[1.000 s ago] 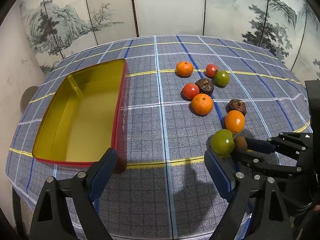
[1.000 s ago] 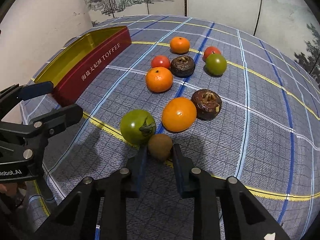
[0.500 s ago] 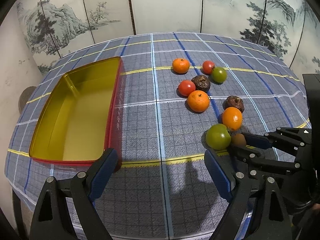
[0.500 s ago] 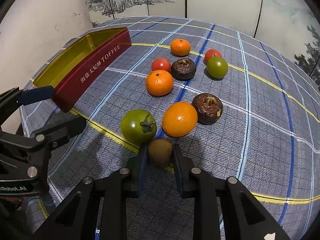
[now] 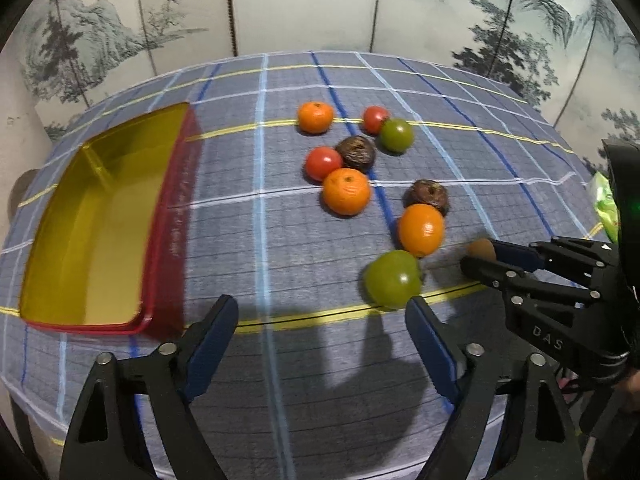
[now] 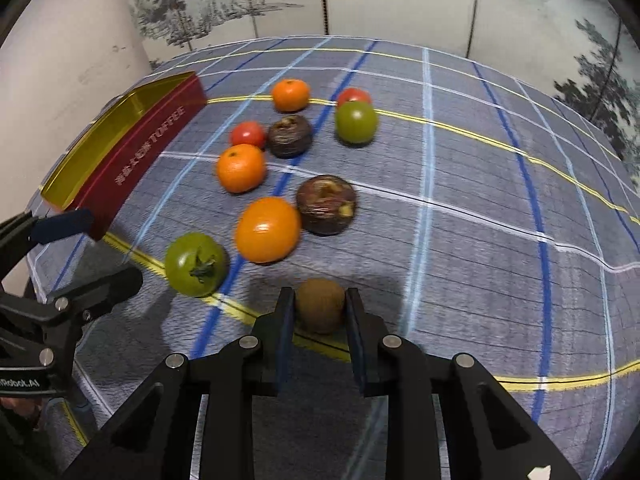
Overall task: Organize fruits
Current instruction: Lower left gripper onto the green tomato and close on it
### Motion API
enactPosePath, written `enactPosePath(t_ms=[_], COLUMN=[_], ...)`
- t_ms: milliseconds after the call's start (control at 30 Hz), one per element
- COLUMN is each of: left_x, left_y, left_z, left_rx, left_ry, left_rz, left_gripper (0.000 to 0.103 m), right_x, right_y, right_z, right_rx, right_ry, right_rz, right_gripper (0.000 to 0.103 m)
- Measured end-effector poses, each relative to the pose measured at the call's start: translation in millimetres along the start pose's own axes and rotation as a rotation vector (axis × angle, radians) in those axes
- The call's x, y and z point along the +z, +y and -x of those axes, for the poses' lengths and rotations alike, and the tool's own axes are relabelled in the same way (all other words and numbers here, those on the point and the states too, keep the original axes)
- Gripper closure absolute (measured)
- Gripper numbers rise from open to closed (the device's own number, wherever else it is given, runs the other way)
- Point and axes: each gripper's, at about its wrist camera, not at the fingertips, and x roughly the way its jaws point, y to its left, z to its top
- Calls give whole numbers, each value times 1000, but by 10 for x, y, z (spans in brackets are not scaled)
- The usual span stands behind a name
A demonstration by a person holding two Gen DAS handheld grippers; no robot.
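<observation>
Grey-blue plaid tablecloth (image 6: 480, 208) crossed by white, blue and yellow lines. Toffee tin (image 5: 96, 224): gold inside, red outside with pale lettering. Brown kiwi (image 6: 320, 304) between black gripper fingers (image 6: 286, 320) with blue pads. Green tomatoes (image 6: 195, 264), orange tangerines (image 6: 267, 229), red tomatoes (image 6: 248, 134), dark brown mangosteens (image 6: 326, 204). Folding screen (image 5: 304, 4) pale, painted with grey-green pines and mountains.

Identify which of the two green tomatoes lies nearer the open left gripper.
The green tomato on the yellow stripe, just beyond the left gripper. The other green tomato sits far back, against a red tomato.
</observation>
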Motion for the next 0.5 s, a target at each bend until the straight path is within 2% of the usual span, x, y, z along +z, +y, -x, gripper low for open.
enactPosePath(t_ms=[200,367,500], left_x=[74,130,168], left_y=[-155,-206,-209], left_z=[-99,-235,-321], left_rx=[-32,-55,-76], left_ry=[20,56,73], left_rz=[-32,-23,-6], left_gripper=[24,36,41], right_x=[-20,-33,-35], right_y=[-144,-216,-272], right_z=[14,29,35], right_rx=[-12,-22,-21], right_ry=[-1,-5,-8], right_rz=[-32,-41,-54], right_gripper=[80,80,80])
